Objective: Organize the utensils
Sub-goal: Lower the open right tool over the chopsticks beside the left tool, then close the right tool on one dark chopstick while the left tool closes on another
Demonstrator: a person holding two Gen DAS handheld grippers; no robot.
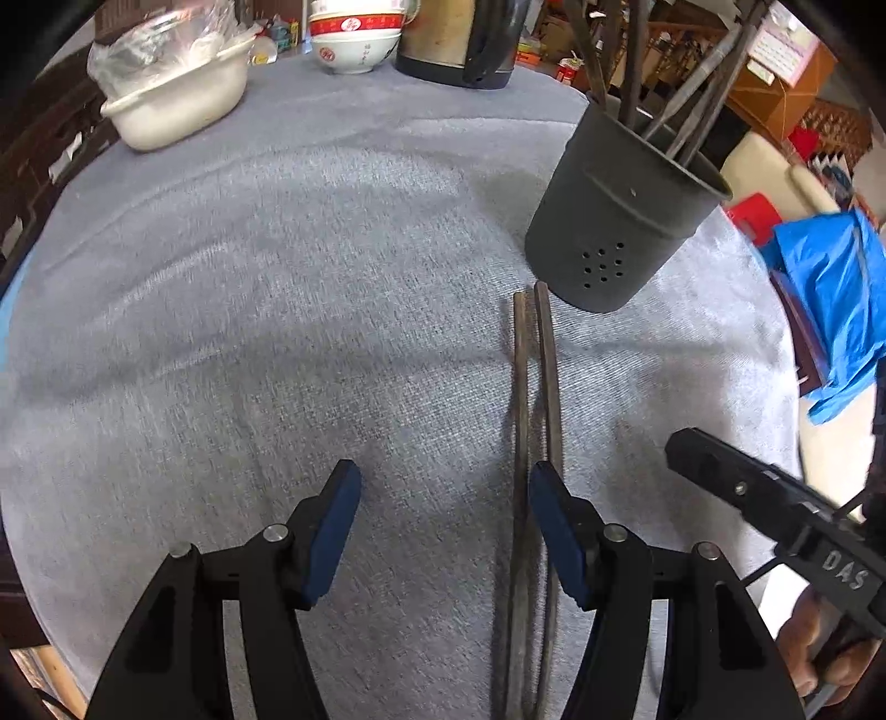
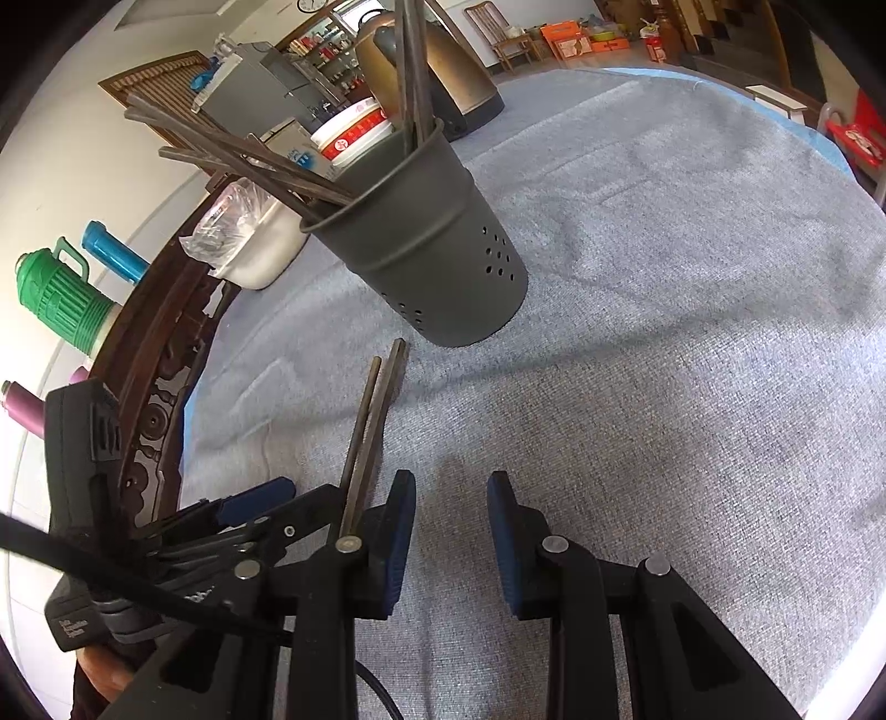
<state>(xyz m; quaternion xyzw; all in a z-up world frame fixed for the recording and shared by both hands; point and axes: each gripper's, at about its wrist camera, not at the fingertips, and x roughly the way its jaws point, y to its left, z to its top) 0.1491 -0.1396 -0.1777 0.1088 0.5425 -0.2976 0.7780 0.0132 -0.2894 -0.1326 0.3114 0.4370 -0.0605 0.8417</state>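
Observation:
A pair of dark chopsticks (image 1: 531, 399) lies on the grey tablecloth (image 1: 277, 332), pointing at a dark perforated utensil holder (image 1: 614, 221) with several chopsticks standing in it. My left gripper (image 1: 443, 498) is open above the cloth; the chopsticks run just inside its right finger. In the right wrist view the chopsticks (image 2: 371, 421) lie left of my open, empty right gripper (image 2: 451, 504), with the holder (image 2: 437, 243) beyond them. The left gripper (image 2: 249, 509) shows at the lower left there.
At the table's far edge stand a white basin with a plastic bag (image 1: 177, 94), stacked red-and-white bowls (image 1: 354, 39) and a metal kettle (image 1: 459, 44). A blue bag (image 1: 830, 299) lies off the right edge. The carved wooden table rim (image 2: 160, 376) runs along the left.

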